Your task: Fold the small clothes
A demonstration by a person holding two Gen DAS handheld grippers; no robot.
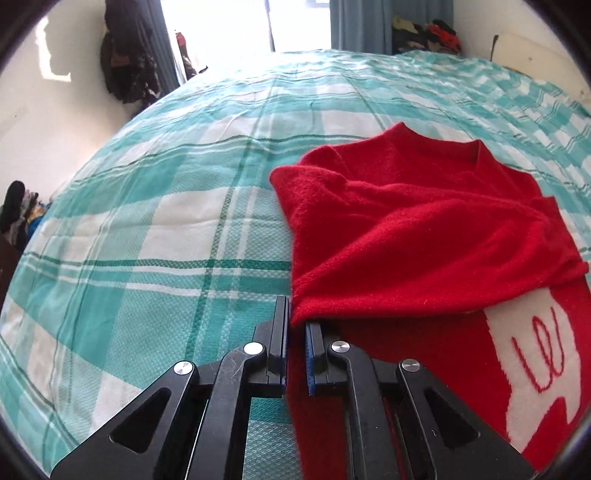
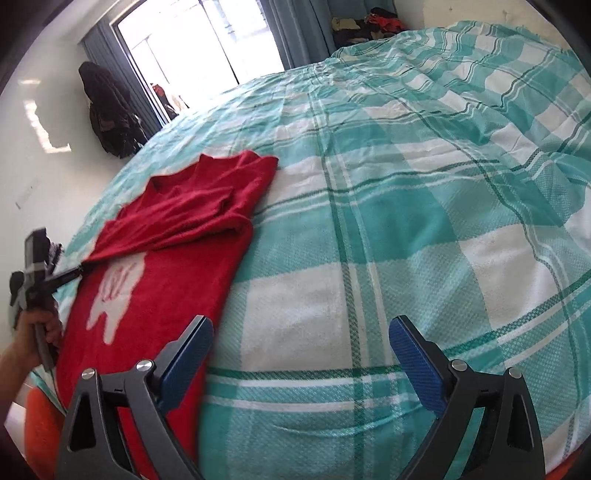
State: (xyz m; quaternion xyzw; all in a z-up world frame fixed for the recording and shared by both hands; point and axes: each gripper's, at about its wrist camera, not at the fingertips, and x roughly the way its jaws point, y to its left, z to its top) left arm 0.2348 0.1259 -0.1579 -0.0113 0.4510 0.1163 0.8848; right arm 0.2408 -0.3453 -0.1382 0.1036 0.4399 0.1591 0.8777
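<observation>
Red sweater lying on a bed covered by a teal-and-white checked bedspread, its white motif facing up on the near part and its far part lying doubled over in loose folds. The left tongs are pinching a corner of the folded-over red layer at the sweater's left edge, the blue pads nearly meeting on the cloth. In the right wrist view the left tongs are appearing at the far left, held by a hand, with the sweater stretching away from them. The right tongs are standing wide apart above bare bedspread, gripping nothing, their left finger overlapping the sweater's right edge. A window and grey-blue curtains are lying beyond the bed
</observation>
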